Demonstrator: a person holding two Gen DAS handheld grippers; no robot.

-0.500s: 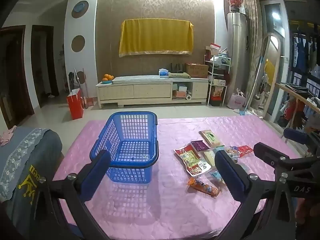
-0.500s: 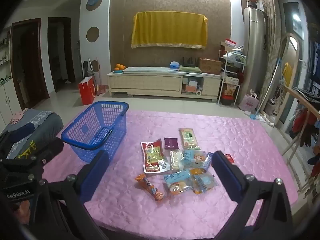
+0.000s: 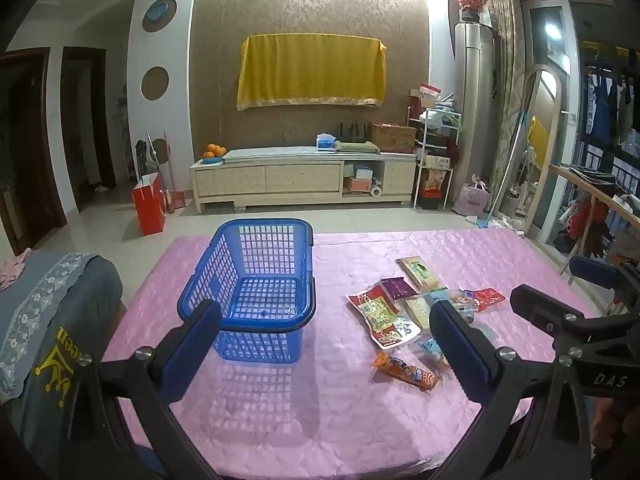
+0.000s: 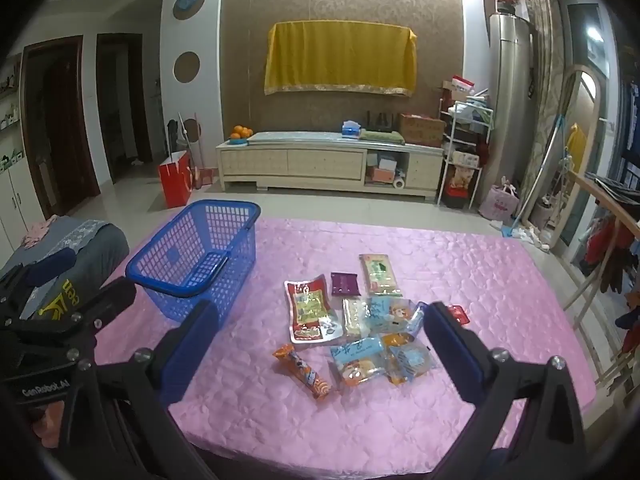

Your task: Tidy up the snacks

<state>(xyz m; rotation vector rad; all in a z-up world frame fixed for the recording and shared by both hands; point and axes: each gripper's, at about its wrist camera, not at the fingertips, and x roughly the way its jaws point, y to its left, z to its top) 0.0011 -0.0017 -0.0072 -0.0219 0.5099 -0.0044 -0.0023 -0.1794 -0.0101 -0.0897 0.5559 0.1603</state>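
An empty blue plastic basket [image 3: 256,280] [image 4: 200,256] stands on the left of a pink-covered table [image 3: 320,400] [image 4: 480,280]. Several snack packets lie in a loose pile [image 4: 360,320] [image 3: 404,312] right of it, with an orange packet [image 4: 302,372] [image 3: 406,372] nearest the front and a red-and-green pouch [image 4: 310,310]. My left gripper [image 3: 324,350] is open and empty, held above the table's near edge before the basket. My right gripper [image 4: 320,350] is open and empty, held above the near edge before the snacks.
A grey cloth-covered chair [image 3: 52,320] stands at the table's left. Beyond the table are a tiled floor, a red bag [image 3: 150,208], a low cabinet [image 3: 304,180] and a wooden rail [image 3: 592,192] at the right.
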